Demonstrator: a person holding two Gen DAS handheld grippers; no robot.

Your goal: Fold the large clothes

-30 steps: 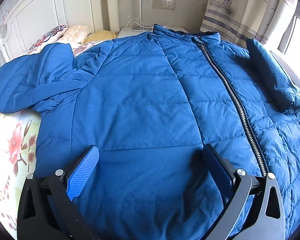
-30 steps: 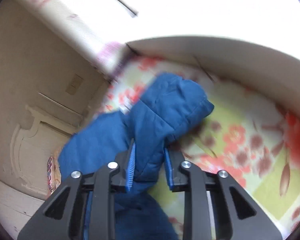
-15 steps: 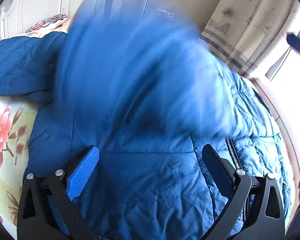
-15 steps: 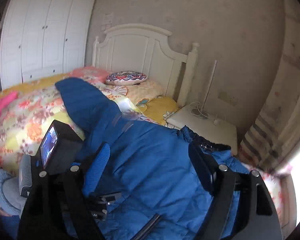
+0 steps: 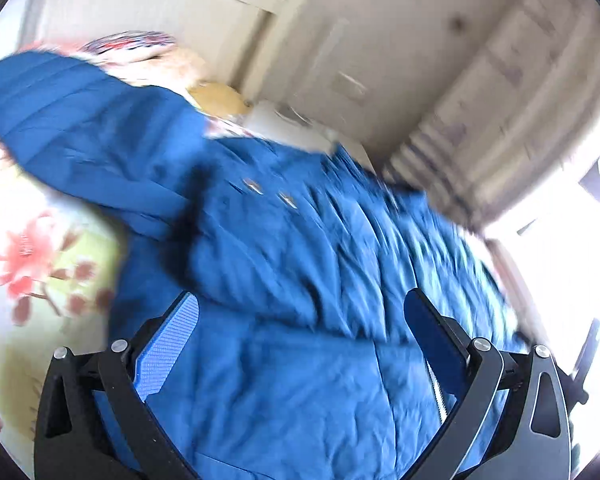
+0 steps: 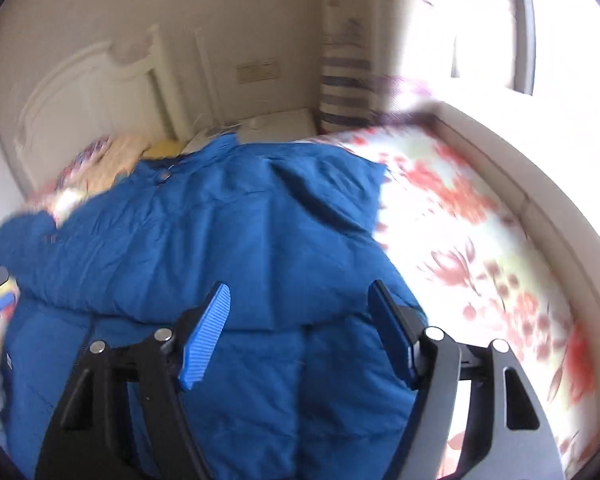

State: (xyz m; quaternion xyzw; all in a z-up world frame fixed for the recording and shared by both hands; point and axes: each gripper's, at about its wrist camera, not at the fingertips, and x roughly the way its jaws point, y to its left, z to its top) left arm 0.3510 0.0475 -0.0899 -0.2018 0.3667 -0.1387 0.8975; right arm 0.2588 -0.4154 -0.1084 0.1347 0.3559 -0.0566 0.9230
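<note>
Blue quilted fabric fills most of what lies ahead of both my tools: the jacket [image 6: 204, 240] is spread on the bed [image 6: 480, 248], whose floral sheet shows bare to the right of my right tool and to the left of my left one. One side of the jacket lies doubled over the body, its lower edge forming a ridge just ahead of my right tool [image 6: 300, 332]; I judge it was laid there to narrow the garment before the next fold. Out past my left tool, up and to the left, a sleeve [image 5: 64, 128] lies stretched away over the sheet, not yet brought in, so that side looks like the part left to do.

My right tool hangs over the folded panel, tilted down at it, its jaws closing from a wide spread with nothing pinched between the pads. My left tool [image 5: 300, 344] is wide, empty, pointing down across the lower body of the jacket with the zip [image 5: 440, 396] just inside its right finger; the view there is smeared and canted.

Beyond the jacket's collar are pillows [image 6: 112, 160] and a white headboard [image 6: 92, 92].
</note>
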